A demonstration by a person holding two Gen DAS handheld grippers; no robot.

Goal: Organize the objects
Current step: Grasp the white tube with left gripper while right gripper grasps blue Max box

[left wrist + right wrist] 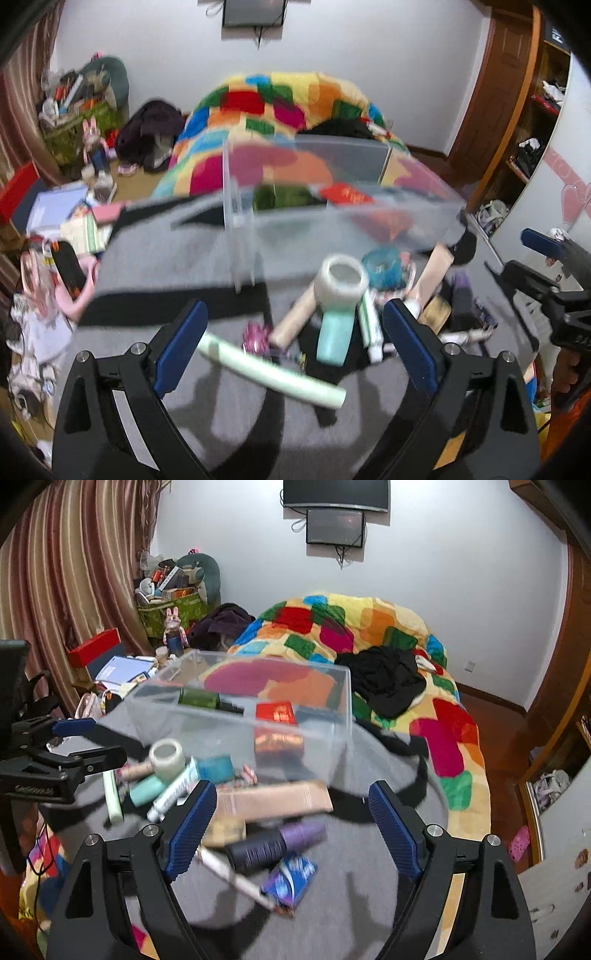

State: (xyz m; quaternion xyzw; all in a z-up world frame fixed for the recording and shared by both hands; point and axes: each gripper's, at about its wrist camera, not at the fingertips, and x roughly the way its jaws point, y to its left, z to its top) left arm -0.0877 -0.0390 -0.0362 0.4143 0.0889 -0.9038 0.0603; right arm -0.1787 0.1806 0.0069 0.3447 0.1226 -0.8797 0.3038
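Observation:
A clear plastic box [332, 206] [240, 709] stands on a grey cloth [351, 886] on the bed. Inside it lie a green bottle [199, 698] and a red box [276, 712]. In front of the box is a loose pile: a tape roll [345, 278] [167, 757], a mint bottle [334, 332] [146, 790], a pale green tube [273, 371], a beige carton [273, 801], a dark purple bottle [273, 843] and a blue packet [290, 880]. My left gripper [295, 314] hovers open over the mint bottle and tube. My right gripper [291, 794] hovers open over the carton and purple bottle. Neither holds anything.
A patchwork blanket [369, 627] with a black garment [388, 679] covers the far bed. Boxes and papers [118, 668] crowd the left side by the curtain. An open wardrobe [532, 147] stands at the right.

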